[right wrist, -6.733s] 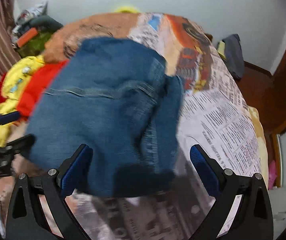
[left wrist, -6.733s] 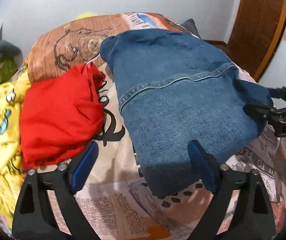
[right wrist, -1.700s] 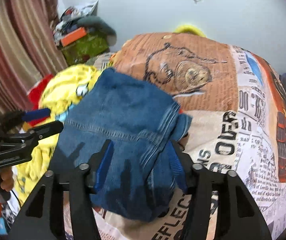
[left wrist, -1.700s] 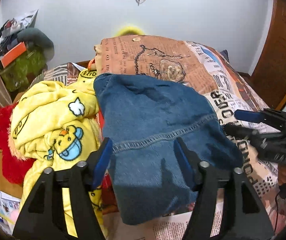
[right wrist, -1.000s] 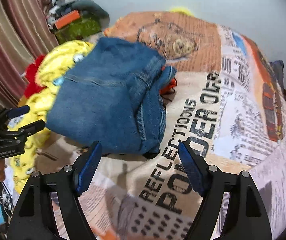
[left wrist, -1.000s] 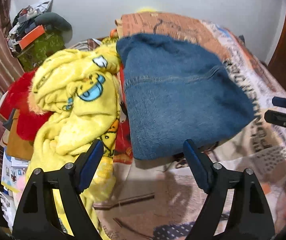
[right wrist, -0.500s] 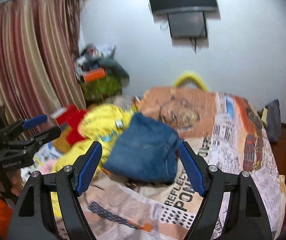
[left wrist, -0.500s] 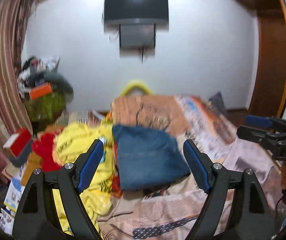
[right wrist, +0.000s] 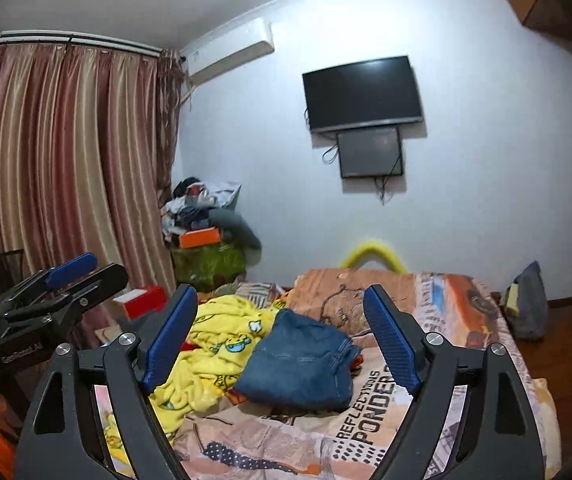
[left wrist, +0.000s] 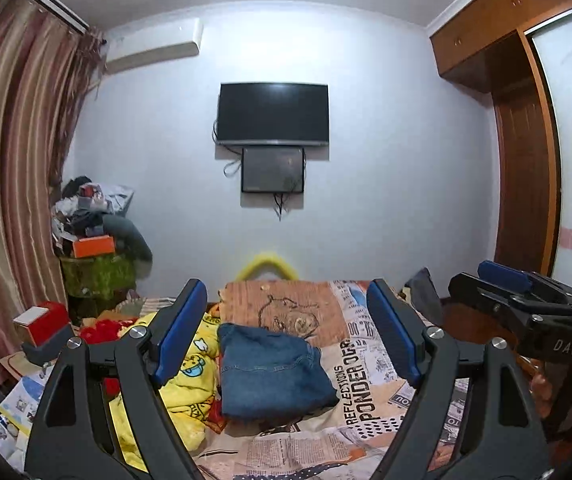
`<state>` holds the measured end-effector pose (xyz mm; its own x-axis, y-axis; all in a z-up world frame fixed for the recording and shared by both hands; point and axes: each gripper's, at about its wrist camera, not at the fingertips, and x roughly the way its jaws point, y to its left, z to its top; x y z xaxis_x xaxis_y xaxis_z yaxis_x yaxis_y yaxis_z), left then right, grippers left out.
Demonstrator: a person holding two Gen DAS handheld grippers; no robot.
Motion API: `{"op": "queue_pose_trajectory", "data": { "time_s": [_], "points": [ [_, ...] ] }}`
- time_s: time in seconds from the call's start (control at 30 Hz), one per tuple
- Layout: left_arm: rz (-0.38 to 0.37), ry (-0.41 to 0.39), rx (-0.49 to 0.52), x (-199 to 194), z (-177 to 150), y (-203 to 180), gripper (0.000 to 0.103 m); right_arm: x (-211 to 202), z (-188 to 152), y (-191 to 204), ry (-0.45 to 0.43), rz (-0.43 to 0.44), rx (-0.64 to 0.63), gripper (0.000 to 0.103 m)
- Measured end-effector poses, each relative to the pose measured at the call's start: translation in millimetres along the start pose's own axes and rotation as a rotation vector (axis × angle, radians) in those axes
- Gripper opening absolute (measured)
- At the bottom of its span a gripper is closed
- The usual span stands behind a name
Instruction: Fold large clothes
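A folded blue denim garment point(left wrist: 272, 370) lies on the bed point(left wrist: 366, 384), partly on a heap of yellow cartoon-print cloth point(left wrist: 182, 384). It also shows in the right wrist view point(right wrist: 300, 364). My left gripper point(left wrist: 286, 332) is open and empty, raised well back from the bed. My right gripper point(right wrist: 282, 334) is open and empty, also raised and far from the denim. Each gripper appears in the other's view, the right one point(left wrist: 498, 280) at the right edge and the left one point(right wrist: 72, 270) at the left edge.
Red cloth point(left wrist: 102, 330) lies left of the yellow heap. A newspaper-print sheet covers the bed. A cluttered green stand point(left wrist: 94, 272) is by the striped curtain point(left wrist: 10, 184). A TV point(left wrist: 273, 114) hangs on the far wall. A wooden wardrobe point(left wrist: 522, 184) is at right.
Both grippers let go of the folded denim on the bed beside the yellow heap, then pulled back and tilted up, so the whole room now shows.
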<state>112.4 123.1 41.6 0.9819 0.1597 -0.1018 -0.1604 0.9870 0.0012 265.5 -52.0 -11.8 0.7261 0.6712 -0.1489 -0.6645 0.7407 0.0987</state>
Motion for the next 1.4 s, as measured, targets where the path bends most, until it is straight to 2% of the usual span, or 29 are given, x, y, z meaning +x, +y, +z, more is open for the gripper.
{"op": "queue_pose_trajectory", "data": {
  "time_s": [0.07,0.17,0.23,0.63,1.4],
  "points": [
    [0.010,-0.012,0.004,-8.1,-3.4,-2.2,0.091,-0.9,-2.7,-0.2,-0.010,-0.012,0.004,0.090],
    [0.015,-0.015,-0.009,-12.1,-8.8,-1.9,0.097,-5.0,-4.8,-1.1,-0.025,-0.033,0.020,0.102],
    [0.018,-0.002,-0.013,-11.9,-11.1,-1.2,0.103,-5.1,-4.6,-0.8,-0.029,-0.053,0.012,0.103],
    [0.028,0.047,-0.063,-5.9,-19.2,2.7,0.103,-4.7,-6.4,4.5,-0.010,-0.099,-0.035,0.103],
    [0.053,0.090,-0.044,5.1,-30.8,-0.4,0.103,-10.0,-14.4,-1.5,0.024,-0.121,-0.023,0.103]
  ]
}}
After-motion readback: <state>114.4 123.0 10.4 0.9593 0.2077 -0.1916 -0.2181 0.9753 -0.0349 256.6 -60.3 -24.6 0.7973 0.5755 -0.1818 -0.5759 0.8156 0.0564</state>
